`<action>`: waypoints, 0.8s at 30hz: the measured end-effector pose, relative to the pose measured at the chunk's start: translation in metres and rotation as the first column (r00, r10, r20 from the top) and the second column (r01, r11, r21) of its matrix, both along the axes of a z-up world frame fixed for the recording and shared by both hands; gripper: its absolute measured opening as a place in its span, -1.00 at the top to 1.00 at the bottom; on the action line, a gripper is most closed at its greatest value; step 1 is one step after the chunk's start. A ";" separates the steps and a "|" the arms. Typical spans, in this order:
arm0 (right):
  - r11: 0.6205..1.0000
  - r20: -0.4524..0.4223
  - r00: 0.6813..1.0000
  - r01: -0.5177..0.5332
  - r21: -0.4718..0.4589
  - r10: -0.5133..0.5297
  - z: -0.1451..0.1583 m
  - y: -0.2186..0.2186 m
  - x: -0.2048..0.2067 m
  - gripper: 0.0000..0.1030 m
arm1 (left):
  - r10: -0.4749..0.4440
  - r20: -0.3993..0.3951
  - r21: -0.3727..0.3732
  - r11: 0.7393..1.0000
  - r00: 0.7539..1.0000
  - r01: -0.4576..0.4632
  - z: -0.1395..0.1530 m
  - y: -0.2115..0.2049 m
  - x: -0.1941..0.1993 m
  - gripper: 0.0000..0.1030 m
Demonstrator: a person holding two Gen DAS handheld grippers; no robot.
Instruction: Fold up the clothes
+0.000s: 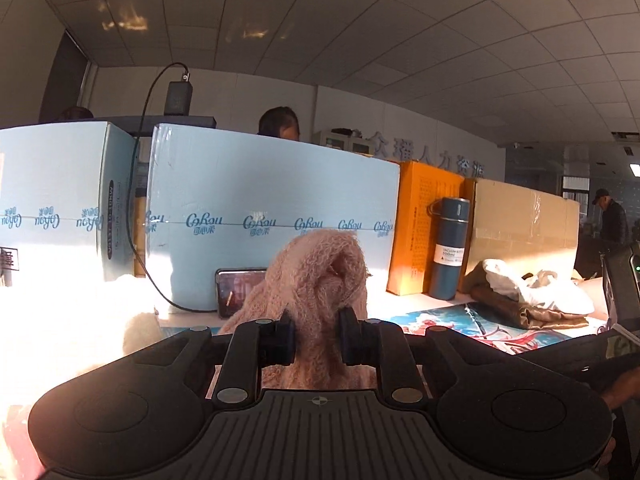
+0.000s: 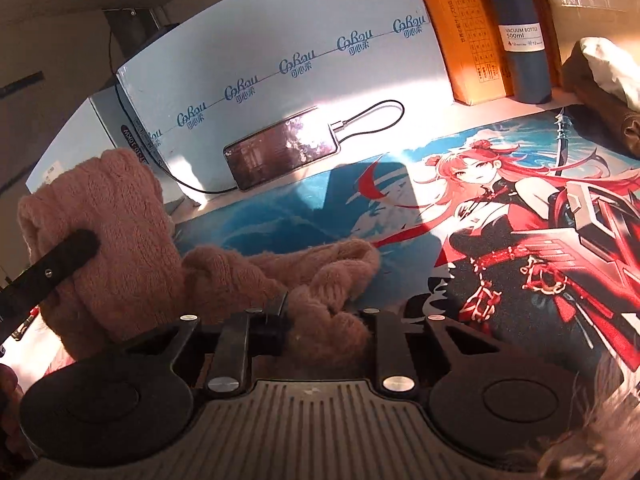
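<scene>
Both hand-held grippers, left (image 1: 316, 336) and right (image 2: 326, 320), pinched the bunched pink knit sweater (image 2: 120, 248) at lower frame; folding had barely begun.

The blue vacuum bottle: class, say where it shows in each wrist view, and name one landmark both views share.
Left wrist view: vacuum bottle stands right of centre, between the orange box and a brown carton.
Right wrist view: at the top right edge, beside the same orange box.
Shared landmark: the phone leaning on the pale blue box.
</scene>
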State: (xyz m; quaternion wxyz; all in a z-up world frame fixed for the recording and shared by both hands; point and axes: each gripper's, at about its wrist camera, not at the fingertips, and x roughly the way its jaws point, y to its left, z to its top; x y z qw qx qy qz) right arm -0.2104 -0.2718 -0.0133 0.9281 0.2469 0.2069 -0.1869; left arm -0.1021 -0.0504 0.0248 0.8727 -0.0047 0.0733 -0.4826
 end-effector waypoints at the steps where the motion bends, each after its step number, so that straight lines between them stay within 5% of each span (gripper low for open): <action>1: 0.999 0.025 0.999 0.025 -0.033 -0.024 0.007 -0.003 -0.004 0.63 | 0.007 0.013 -0.011 1.000 1.000 -0.007 0.003 0.001 0.001 0.64; 4: 0.977 0.096 0.987 0.143 -0.159 -0.129 0.029 -0.016 -0.017 0.64 | 0.072 0.034 -0.063 0.996 0.997 -0.069 0.012 0.012 0.010 0.64; 7: 0.928 0.153 0.954 0.288 -0.237 -0.257 0.043 -0.037 -0.030 0.64 | 0.090 -0.043 -0.072 0.993 0.995 -0.092 0.009 0.016 0.026 0.64; 12: 0.891 0.114 0.913 0.408 -0.199 -0.392 0.031 -0.081 -0.046 0.64 | 0.072 -0.139 0.151 0.987 0.988 -0.050 -0.014 0.004 0.042 0.41; 13: 0.896 0.092 0.912 0.410 -0.172 -0.400 0.025 -0.088 -0.048 0.64 | 0.111 -0.099 0.176 0.980 0.989 -0.093 -0.016 0.003 0.040 0.36; 15: 0.903 0.071 0.910 0.414 -0.118 -0.408 0.014 -0.097 -0.052 0.64 | 0.187 -0.013 0.220 0.959 0.982 -0.180 -0.018 0.001 0.036 -0.43; 17: 0.906 0.061 0.908 0.418 -0.074 -0.414 0.005 -0.102 -0.056 0.61 | 0.228 0.077 0.224 0.944 0.970 -0.240 -0.018 0.000 0.030 -0.82; 18: 0.904 0.060 0.906 0.422 -0.070 -0.419 0.004 -0.102 -0.056 0.53 | 0.234 0.124 0.209 0.944 0.964 -0.256 -0.015 0.000 0.026 -0.83; 20: 0.904 0.066 0.905 0.424 -0.052 -0.420 0.002 -0.101 -0.056 0.41 | 0.137 0.099 0.209 0.966 0.986 -0.155 -0.012 -0.006 0.024 -0.86; 21: 0.908 0.068 0.908 0.416 -0.037 -0.413 0.002 -0.100 -0.056 0.17 | 0.088 0.086 0.208 0.973 0.992 -0.104 -0.010 -0.009 0.023 -0.89; 24: 0.920 0.068 0.917 0.392 0.016 -0.393 -0.002 -0.101 -0.054 -0.13 | -0.057 0.030 0.306 0.951 0.998 0.045 -0.020 -0.032 0.020 -0.89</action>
